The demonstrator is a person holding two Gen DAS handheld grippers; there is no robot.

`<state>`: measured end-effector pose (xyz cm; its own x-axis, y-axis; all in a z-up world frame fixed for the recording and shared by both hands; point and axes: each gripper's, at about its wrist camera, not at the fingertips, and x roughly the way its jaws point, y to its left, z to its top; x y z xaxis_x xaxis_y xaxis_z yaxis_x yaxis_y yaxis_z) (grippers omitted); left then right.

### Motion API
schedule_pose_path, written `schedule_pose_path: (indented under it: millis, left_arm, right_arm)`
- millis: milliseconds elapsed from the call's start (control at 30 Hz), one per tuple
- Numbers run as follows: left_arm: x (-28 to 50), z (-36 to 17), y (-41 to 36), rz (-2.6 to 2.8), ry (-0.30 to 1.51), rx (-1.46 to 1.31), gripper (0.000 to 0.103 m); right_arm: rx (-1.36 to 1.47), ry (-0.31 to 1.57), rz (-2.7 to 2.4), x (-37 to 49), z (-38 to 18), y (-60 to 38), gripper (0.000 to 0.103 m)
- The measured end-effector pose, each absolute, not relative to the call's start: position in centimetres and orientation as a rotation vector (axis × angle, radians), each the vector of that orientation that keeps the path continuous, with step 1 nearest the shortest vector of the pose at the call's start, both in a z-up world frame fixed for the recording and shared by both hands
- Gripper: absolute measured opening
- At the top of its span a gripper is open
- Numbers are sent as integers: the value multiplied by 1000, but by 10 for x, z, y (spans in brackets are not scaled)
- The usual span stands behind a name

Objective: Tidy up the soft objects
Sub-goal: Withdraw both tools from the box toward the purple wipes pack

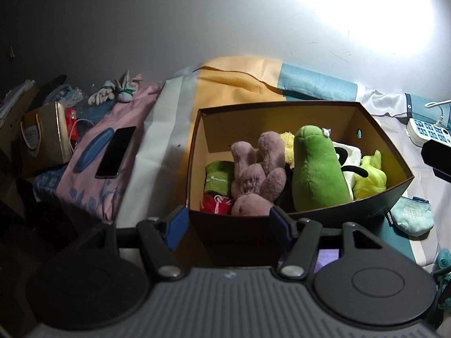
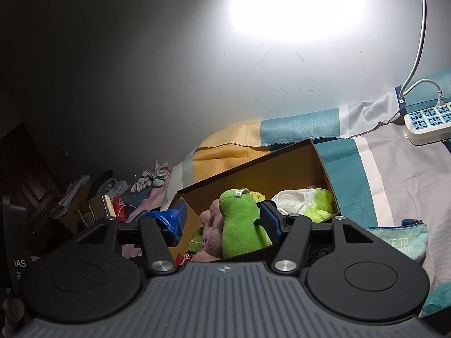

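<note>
Grippers are pointing downward at the cardboard box (image 1: pixel 389 152). Left gripper (image 1: pixel 228 225) is hovering with fingers wide and empty over the near box wall. Right gripper (image 2: pixel 222 219) is standing with fingers apart; whether its right finger is touching the green plush (image 2: pixel 239 225) cannot be told. Box is sitting on striped bedding (image 1: pixel 234 84) beside a grey wall (image 1: pixel 141 22).

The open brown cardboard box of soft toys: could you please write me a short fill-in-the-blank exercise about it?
1. The tall plush toy standing in the open brown cardboard box is ____ in colour.
2. The black smartphone lies ____ the box.
3. The mauve plush toy sits to the ____ of the tall one in the left wrist view.

Missing words: green; outside; left
</note>
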<state>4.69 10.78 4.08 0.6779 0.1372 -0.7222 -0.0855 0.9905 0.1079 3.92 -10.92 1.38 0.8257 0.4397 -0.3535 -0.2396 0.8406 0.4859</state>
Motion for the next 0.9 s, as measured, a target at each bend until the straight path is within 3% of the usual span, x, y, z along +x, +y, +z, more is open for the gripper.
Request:
schedule_pose_path:
  millis: [900]
  left_arm:
    - [15,-2,11,-100,924,35,65]
  right_arm:
    - [391,518,207,-43,-11,-216,43]
